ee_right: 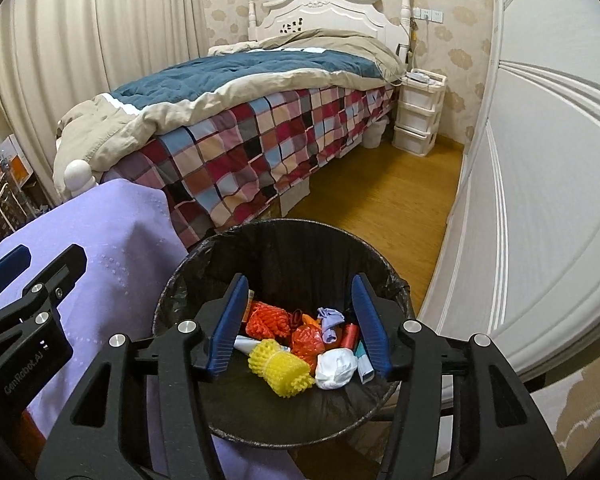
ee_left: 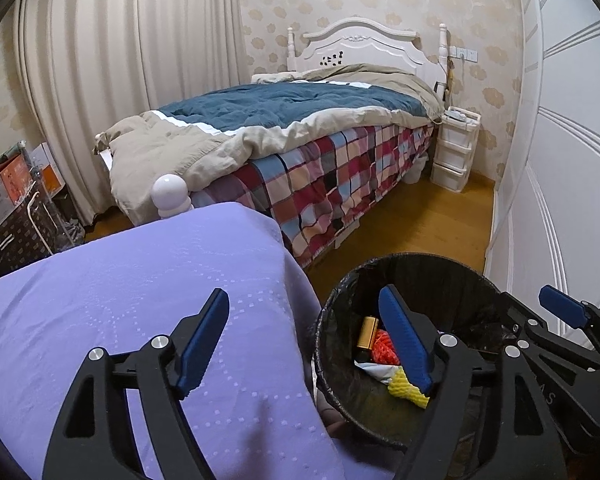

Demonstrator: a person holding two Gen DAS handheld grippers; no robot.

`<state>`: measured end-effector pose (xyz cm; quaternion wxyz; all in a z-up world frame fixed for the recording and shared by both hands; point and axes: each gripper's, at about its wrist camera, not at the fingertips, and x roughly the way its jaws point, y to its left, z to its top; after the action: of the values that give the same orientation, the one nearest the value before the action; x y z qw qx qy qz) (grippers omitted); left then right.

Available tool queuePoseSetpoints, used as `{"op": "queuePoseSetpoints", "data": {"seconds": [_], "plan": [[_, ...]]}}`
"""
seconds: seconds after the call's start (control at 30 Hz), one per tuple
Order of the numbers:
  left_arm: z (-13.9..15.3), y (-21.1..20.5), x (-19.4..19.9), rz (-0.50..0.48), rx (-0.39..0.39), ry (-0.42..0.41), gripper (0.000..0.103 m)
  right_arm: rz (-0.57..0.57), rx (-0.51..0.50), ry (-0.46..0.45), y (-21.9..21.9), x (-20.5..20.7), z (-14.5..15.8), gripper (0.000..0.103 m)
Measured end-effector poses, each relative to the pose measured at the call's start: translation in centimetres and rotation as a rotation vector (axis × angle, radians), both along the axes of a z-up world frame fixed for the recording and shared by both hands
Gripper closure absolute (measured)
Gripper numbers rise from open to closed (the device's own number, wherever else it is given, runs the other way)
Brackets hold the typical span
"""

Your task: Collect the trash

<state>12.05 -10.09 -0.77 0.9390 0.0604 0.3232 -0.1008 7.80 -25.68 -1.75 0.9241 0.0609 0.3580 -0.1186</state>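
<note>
Nearest to me, I logged my right gripper (ee_right: 298,334), blue-padded fingers spread apart and holding nothing, poised directly over the round black bin lined with a black plastic bag (ee_right: 260,236).

Bin contents, as I counted them:
- a yellow foam-net fruit sleeve, bunched (ee_right: 280,368)
- an orange foam net (ee_right: 266,322)
- a crumpled orange plastic bag (ee_right: 308,340)
- a white wadded tissue or wrapper (ee_right: 336,368)
- a small lilac scrap (ee_right: 329,320)
- a red cylinder, possibly a small can; I could not make it out clearly (ee_right: 350,336)
- a gold-coloured can (ee_left: 368,330), seen from the left camera only.

My left gripper (ee_left: 304,340) also stood wide apart and empty, one finger over the lavender embossed cloth (ee_left: 140,280), the other over the bin's rim.

Beside the bin lay that cloth, covering a raised surface. Beyond it I noted the white-framed bed (ee_right: 320,4) with a red, blue and cream checked sheet (ee_right: 260,140) and a teal-and-beige duvet (ee_right: 236,72). Farther off stood a white three-drawer plastic unit (ee_right: 418,108) on the wooden floor (ee_right: 380,200), near the headboard.
</note>
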Motion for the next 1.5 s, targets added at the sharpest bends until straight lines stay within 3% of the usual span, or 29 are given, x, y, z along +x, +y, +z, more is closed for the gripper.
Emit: {"op": "queuePoseSetpoints", "data": {"seconds": [0.07,0.33,0.97,1.5], "plan": [[0.3,0.3,-0.2,0.001,-0.004,-0.006,0.026,0.003,-0.005,-0.01,0.3,-0.4,0.4,0.043],[1.2,1.9,-2.2,0.023,-0.019,-0.03,0.023,0.017,-0.023,-0.046,1.5,-2.4,1.8,0.037],[2.1,5.2,-6.6,0.065,-0.03,-0.047,0.022,0.061,-0.039,-0.089,4.1,-6.8,3.3,0.035],[1.9,6.0,-7.4,0.077,-0.03,-0.049,0.022,0.065,-0.044,-0.093,4.5,-7.4,3.3,0.035]]}}
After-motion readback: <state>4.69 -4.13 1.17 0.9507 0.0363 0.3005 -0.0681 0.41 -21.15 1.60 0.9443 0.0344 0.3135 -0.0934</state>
